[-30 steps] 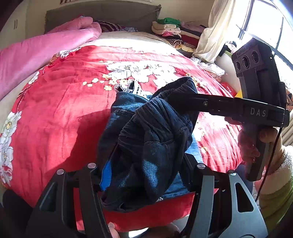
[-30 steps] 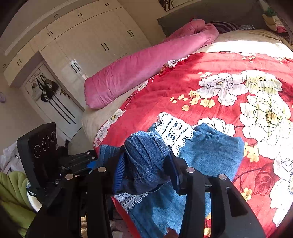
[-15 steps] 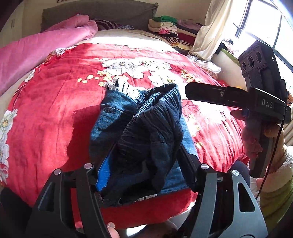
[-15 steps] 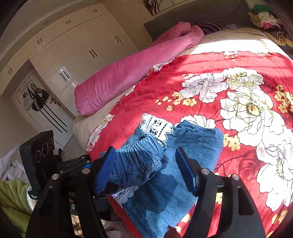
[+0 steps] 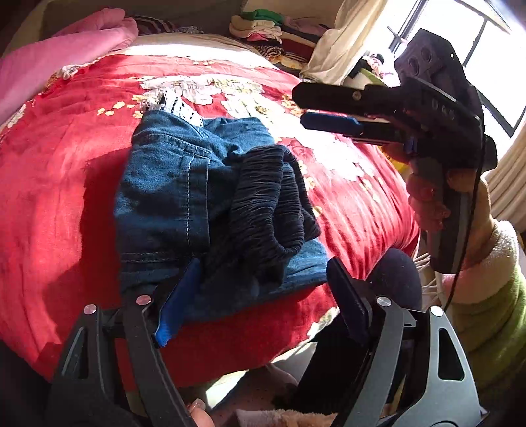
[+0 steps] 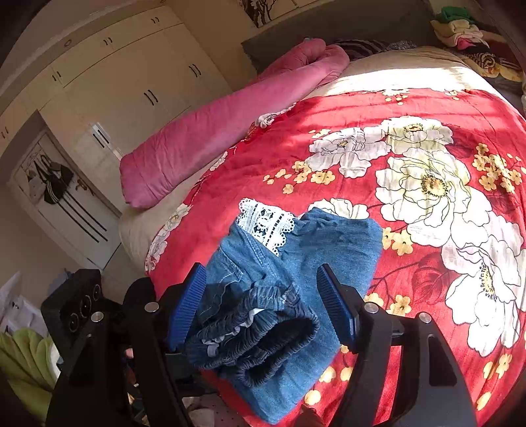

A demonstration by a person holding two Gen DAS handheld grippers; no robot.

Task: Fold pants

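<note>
Left wrist view: the blue denim pants with a gathered elastic waistband (image 5: 210, 210) lie folded in a bundle near the front edge of the red floral bedspread (image 5: 59, 197), waistband on top and toward the camera. The left gripper (image 5: 263, 295) is spread wide, released; its left blue pad touches the near edge of the denim, while its right finger sits apart from the cloth. This view alone catches the right gripper (image 5: 328, 108) from the side, up above the bedspread and beyond the bundle, its two long fingers parted with a gap between, gripping nothing. It also shows the window and cream curtain (image 5: 345, 42) at right and a stack of folded clothes (image 5: 263, 28).

Right wrist view: the same pants (image 6: 312, 262) sit between and just beyond the open fingers of the right gripper (image 6: 263, 308), with the waistband ring nearest the lens and a white lace trim (image 6: 263, 223) poking out at the far end. Only here appear the cream wardrobe doors (image 6: 131, 82), while the rolled pink quilt (image 6: 213, 124) runs along the bed's far side.
</note>
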